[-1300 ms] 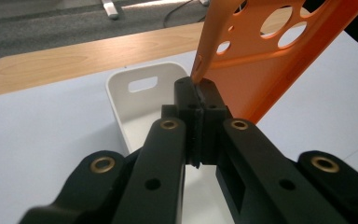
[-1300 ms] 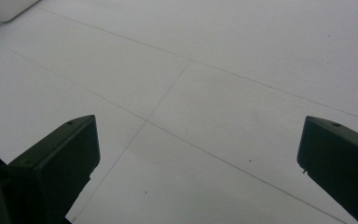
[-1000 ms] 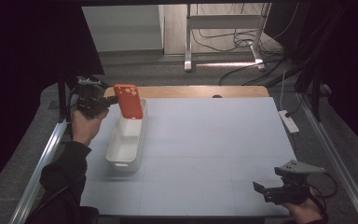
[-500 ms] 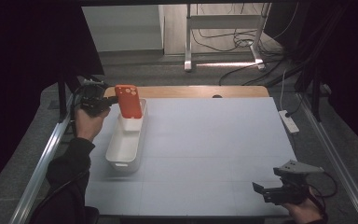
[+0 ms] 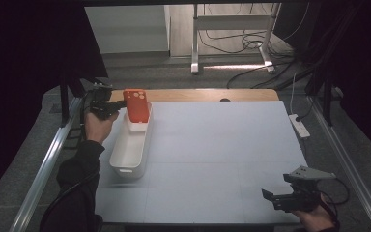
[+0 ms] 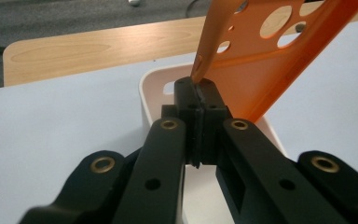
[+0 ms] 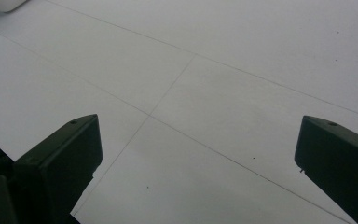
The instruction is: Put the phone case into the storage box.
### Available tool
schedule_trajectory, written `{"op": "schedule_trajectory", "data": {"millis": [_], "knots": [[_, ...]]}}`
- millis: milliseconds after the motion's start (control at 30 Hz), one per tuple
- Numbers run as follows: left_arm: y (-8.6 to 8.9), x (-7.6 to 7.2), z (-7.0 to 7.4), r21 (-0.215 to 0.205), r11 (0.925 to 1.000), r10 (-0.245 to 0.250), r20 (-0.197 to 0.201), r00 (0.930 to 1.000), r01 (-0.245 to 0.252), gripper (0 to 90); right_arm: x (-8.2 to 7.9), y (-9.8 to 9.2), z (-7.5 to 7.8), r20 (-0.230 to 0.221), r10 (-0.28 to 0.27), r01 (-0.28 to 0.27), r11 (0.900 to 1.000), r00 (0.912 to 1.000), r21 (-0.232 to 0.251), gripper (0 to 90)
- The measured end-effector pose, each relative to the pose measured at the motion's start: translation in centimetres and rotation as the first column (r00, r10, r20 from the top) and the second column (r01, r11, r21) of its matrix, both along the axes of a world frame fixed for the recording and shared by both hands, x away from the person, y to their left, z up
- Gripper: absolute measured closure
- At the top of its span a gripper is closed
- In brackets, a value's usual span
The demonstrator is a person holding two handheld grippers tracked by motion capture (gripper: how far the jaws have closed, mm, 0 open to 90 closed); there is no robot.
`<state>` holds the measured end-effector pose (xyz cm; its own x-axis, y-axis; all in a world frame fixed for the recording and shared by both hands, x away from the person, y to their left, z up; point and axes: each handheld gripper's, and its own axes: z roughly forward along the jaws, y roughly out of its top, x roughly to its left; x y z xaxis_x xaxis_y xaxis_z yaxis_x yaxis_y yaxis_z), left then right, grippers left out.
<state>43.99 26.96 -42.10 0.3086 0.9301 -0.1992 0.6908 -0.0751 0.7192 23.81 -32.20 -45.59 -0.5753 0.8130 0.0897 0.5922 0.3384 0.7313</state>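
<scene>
- The orange phone case (image 5: 136, 105) is the thing in hand; in the high view it sits in the upper left of the frame, tilted up over the far end of the white tray (image 5: 125, 159).
- Nearest in the high view, at the lower right corner, the right gripper (image 5: 270, 198) rests in a hand (image 5: 314, 218) low over the white table cover (image 5: 222, 154); its grey three-cornered plate (image 5: 311, 172) lies on top.
- In the right gripper view its two black jaws stand wide apart at the lower left and lower right, with bare white cover and thin seam lines between them and nothing gripped.
- Farther up, at left centre of the high view, the white tray lies lengthwise on the cover, its near end towards the bottom of the frame, beside a dark sleeve (image 5: 77, 174).
- Beyond it, the left gripper (image 5: 118, 103) is held in a hand (image 5: 99, 126) at the upper left, pointing right at the case.
- In the left gripper view its jaws are pressed together on one thin edge of the phone case (image 6: 261, 60), which rises to the upper right of the frame, camera holes showing, above the rim of the tray (image 6: 156, 93).
- Farthest on the table, a strip of bare wooden tabletop (image 5: 212, 94) runs along the back edge, and a white power strip (image 5: 300, 125) lies at the right edge.
</scene>
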Motion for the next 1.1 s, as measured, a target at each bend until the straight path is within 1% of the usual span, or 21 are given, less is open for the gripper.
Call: {"op": "schedule_trajectory", "data": {"millis": [67, 100, 333, 600, 633, 767, 833, 867, 933, 967, 1000, 1033, 1067, 1100], "knots": [[0.0, 0.2, -0.4, -0.002, 1.0, 0.005, -0.011, 0.9999, -0.005, 89.6, 0.0, 0.0, 0.0, 0.0, 0.0, 0.0, 1.0, 1.0, -0.001, 1.0], [0.0, 0.2, -0.4, -0.002, 1.0, 0.005, -0.011, 0.9999, -0.005, 89.6, 0.0, 0.0, 0.0, 0.0, 0.0, 0.0, 1.0, 1.0, -0.001, 1.0], [0.1, 0.8, -2.0, 0.002, 0.9998, 0.022, -0.035, 0.9992, -0.022, 89.6, 0.0, 0.0, 0.0, -0.002, 0.001, -0.001, 1.0, 1.0, -0.001, 1.1], [-0.2, 1.5, -2.9, 0.003, 0.9995, 0.032, -0.052, 0.9981, -0.032, 89.6, 0.0, 0.1, 0.0, -0.006, 0.001, -0.001, 1.0, 1.0, -0.004, 1.4], [-0.2, 1.6, -3.0, 0.012, 0.9996, 0.028, -0.056, 0.9981, -0.027, 89.6, 0.0, 0.1, 0.0, -0.006, 0.001, -0.001, 1.0, 1.0, -0.005, 1.5], [-0.6, 1.9, -3.4, 0.024, 0.9989, 0.043, -0.061, 0.9972, -0.041, 89.5, 0.0, 0.1, -0.1, -0.008, -0.004, 0.004, 1.0, 1.0, -0.008, 1.7], [-0.7, 2.0, -3.5, 0.028, 0.9986, 0.046, -0.059, 0.9972, -0.044, 89.4, 0.0, 0.1, 0.0, -0.008, -0.003, 0.003, 1.0, 1.0, -0.01, 1.8], [-0.7, 2.1, -3.5, 0.038, 0.9984, 0.044, -0.054, 0.9976, -0.042, 89.3, 0.0, 0.1, 0.0, -0.008, -0.003, 0.003, 1.0, 1.0, -0.01, 1.8], [-0.8, 2.2, -3.5, 0.041, 0.9982, 0.046, -0.054, 0.9975, -0.044, 88.1, 0.0, 0.1, 0.0, -0.008, -0.002, 0.002, 1.0, 1.0, -0.01, 1.8], [-1.0, 2.2, -3.5, 0.048, 0.9981, 0.042, -0.035, 0.9985, -0.04, 83.4, 0.0, 0.1, -0.1, -0.008, -0.004, 0.003, 1.0, 1.0, -0.008, 1.8], [-1.0, 2.2, -3.5, 0.048, 0.9981, 0.042, -0.035, 0.9985, -0.04, 81.1, 0.0, 0.1, -0.1, -0.008, -0.004, 0.003, 1.0, 1.0, -0.008, 1.8], [-0.9, 2.3, -3.4, 0.055, 0.9974, 0.047, -0.026, 0.9986, -0.046, 81.1, 0.0, 0.1, -0.1, -0.008, -0.003, 0.003, 1.0, 1.0, -0.008, 1.8], [-0.9, 2.3, -3.2, 0.062, 0.997, 0.048, -0.016, 0.9987, -0.047, 76.2, 0.0, 0.0, 0.0, -0.009, -0.003, 0.003, 1.0, 1.0, -0.009, 1.8], [-0.9, 2.3, -3.2, 0.059, 0.9969, 0.052, -0.012, 0.9986, -0.051, 73.2, 0.0, 0.0, 0.0, -0.009, -0.003, 0.003, 1.0, 1.0, -0.009, 1.8]]}}
